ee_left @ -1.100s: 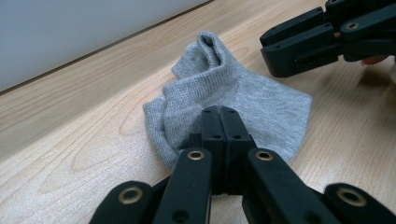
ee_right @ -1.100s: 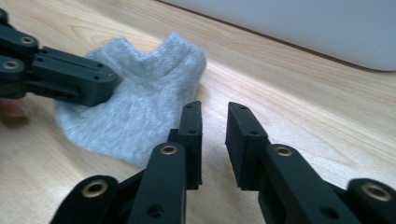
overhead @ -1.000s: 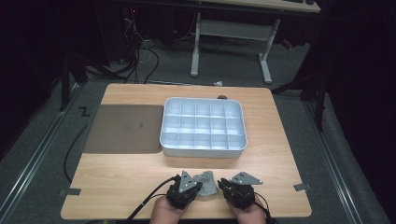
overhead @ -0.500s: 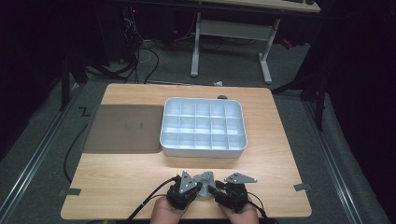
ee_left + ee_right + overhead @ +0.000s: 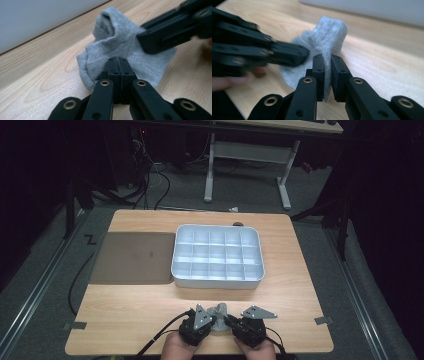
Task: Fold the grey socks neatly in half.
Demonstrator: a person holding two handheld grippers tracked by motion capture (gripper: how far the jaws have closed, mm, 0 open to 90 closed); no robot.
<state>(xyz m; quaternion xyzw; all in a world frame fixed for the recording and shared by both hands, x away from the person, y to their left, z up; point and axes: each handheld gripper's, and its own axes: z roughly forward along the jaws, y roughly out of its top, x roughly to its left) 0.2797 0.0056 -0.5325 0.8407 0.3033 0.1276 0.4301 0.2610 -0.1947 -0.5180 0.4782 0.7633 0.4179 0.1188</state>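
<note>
Item: grey sock, ribbed knit, soft and crumpled, one end bunched up into a rounded peak. It lies on the near edge of the bench, between the two claws, well apart from the tray.

Left claw: black, hinged links with brass-coloured pins; jaws fully together, tips at the sock's near hem, apparently pinching the fabric.

Right claw: same build; jaws nearly together, a fold of sock standing between the pads, which press on it. These jaws have just been closing.

Bench: pale wood-grain top, rectangular.

Tray: light grey, rounded corners, divided into a grid of small square compartments; sits mid-bench.

Mat: flat, dull brown, just beside the tray's left wall.

View notes: the high view gives the layout, with the sock as a small grey lump between the grey three-cornered plates. The two gripper views give the knit texture and the grip; each shows the other claw reaching across onto the sock.

Against the earlier frames: the claws now stand closer together on the sock.
</note>
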